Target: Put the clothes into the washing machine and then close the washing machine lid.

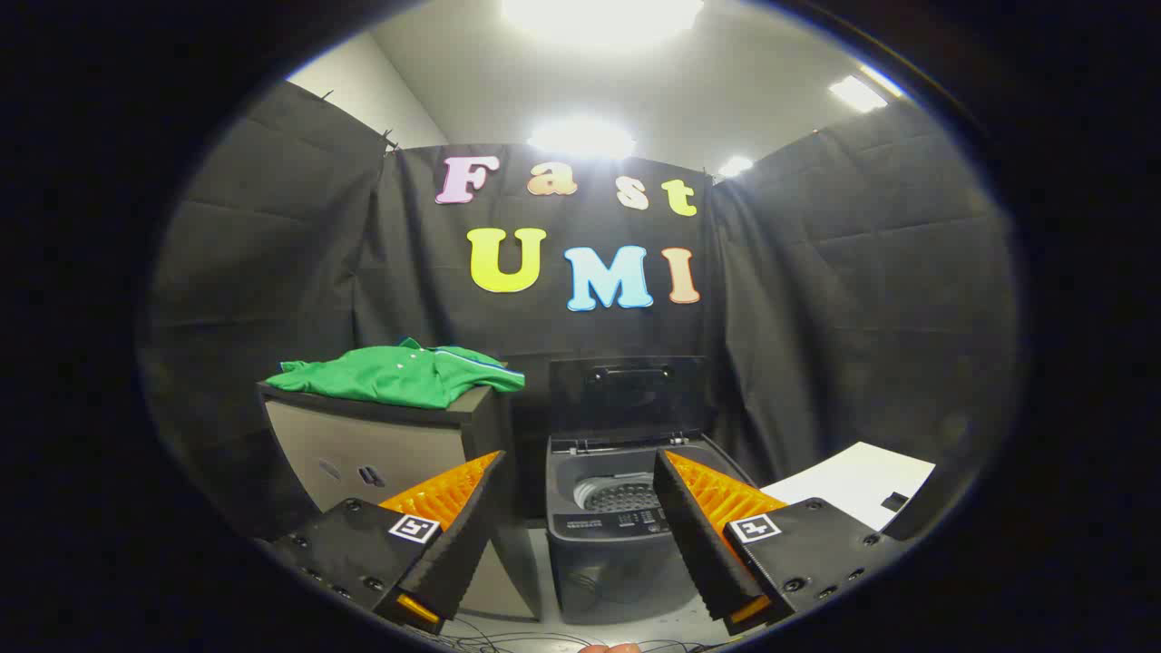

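A green shirt [404, 374] lies folded on top of a grey cabinet [381, 449], beyond and to the left of my fingers. A small dark grey washing machine [617, 531] stands on the floor right of the cabinet, seen between the two fingers. Its lid [628, 394] stands upright and open, and the perforated drum [621, 496] shows inside. My gripper [580, 476] is open, held well short of both, with nothing between its fingers.
A white board or table surface [857, 485] sits to the right of the machine. Thin cables [535, 639] trail on the pale floor just below the fingers. Black cloth walls close the booth on three sides.
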`<state>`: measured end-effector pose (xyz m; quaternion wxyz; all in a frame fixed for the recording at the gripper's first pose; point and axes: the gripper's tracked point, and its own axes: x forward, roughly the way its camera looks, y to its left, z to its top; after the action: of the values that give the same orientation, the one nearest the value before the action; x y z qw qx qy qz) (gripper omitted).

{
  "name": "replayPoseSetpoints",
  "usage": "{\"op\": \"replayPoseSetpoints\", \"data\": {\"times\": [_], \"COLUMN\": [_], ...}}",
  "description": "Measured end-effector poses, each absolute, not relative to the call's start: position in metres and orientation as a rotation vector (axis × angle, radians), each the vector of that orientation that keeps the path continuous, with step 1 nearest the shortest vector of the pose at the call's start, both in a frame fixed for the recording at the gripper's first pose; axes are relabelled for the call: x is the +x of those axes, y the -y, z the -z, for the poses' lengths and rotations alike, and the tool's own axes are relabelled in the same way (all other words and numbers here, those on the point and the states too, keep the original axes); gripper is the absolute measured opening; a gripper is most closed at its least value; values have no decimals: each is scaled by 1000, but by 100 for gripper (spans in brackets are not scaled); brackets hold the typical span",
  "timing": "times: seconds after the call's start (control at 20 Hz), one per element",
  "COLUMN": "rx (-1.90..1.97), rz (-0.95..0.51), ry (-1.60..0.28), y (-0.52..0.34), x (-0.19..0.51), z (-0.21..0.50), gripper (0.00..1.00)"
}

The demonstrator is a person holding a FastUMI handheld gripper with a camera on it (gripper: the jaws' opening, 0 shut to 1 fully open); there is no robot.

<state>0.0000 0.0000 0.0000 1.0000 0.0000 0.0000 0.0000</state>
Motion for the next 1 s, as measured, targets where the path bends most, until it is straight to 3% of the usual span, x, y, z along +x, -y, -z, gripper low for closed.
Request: {"op": "replayPoseSetpoints", "data": {"times": [0.5,1.0], "rx": [-24,-78], "rz": [55,-7], "ry": [4,21], "y": [21,-4], "x": [-12,1], "z": [4,-19], "gripper": [100,100]}}
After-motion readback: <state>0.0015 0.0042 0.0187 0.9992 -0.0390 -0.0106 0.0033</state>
